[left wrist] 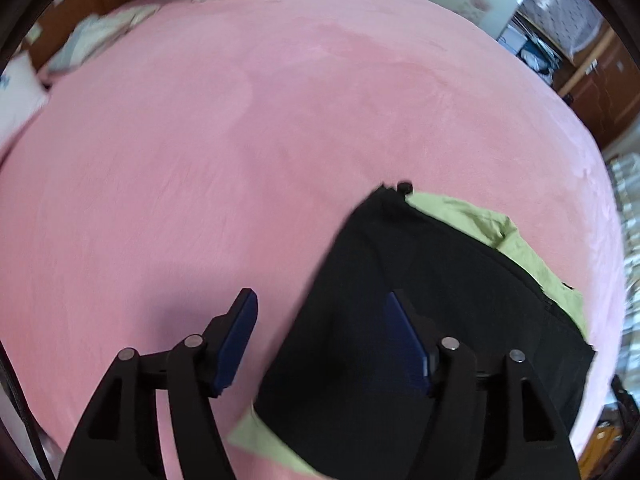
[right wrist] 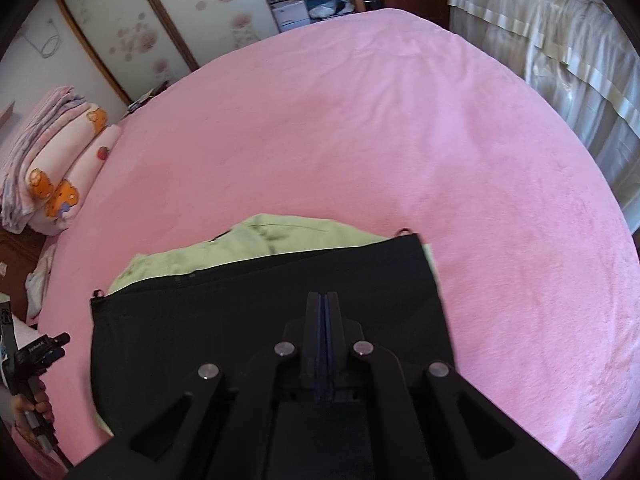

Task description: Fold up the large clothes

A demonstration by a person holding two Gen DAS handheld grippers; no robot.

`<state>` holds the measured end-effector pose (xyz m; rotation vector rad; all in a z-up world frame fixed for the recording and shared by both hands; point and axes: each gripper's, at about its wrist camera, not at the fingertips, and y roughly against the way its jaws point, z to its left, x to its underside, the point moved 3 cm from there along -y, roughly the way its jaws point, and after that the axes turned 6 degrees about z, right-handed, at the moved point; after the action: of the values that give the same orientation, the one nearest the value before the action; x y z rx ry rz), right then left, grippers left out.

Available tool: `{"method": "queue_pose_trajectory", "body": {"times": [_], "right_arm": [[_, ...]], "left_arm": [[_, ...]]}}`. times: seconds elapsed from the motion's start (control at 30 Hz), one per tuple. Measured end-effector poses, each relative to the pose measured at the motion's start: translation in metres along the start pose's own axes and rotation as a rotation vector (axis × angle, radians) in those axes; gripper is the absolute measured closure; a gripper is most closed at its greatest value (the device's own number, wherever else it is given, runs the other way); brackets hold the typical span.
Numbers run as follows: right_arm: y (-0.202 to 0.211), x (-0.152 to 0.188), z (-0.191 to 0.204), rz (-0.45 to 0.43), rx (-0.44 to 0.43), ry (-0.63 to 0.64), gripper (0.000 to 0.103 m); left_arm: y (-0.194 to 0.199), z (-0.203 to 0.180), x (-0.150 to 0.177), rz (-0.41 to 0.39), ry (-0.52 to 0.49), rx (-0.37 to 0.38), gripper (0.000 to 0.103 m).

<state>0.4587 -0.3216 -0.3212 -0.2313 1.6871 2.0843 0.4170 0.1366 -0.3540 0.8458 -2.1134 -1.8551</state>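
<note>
Jaws of my left claw (left wrist: 320, 340) gape, empty, above black garment (left wrist: 460, 300) on pink bed (left wrist: 200, 160); right claw (right wrist: 324, 328) pinched closed.

Left claw (left wrist: 320, 340) gapes over black garment (left wrist: 460, 300) on pink bedspread (left wrist: 240, 140).

Left gripper (left wrist: 320, 320) agape, right gripper (right wrist: 324, 300) closed

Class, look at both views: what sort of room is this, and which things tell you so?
Most likely a bedroom: a bed under a pink cover, folded quilts stacked at one end, and curtains beside it.
</note>
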Motion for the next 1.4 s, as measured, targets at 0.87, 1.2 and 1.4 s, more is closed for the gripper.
{"method": "queue_pose_trajectory", "body": {"times": [0.87,1.2,1.4], "right_arm": [[-0.043,0.069,0.144,0.212,-0.187,0.217,0.082],[-0.071,0.080,0.164,0.286,-0.210,0.280,0.098],[-0.092,0.084,0.167,0.324,-0.197,0.281,0.103]], "left_arm": [[-0.027,0.104,0.155,0.112,0.586,0.358,0.027],[-0.066,0.097,0.171,0.072,0.636,0.438,0.027],[-0.083,0.092,0.154,0.063,0.611,0.510,0.027]]}}
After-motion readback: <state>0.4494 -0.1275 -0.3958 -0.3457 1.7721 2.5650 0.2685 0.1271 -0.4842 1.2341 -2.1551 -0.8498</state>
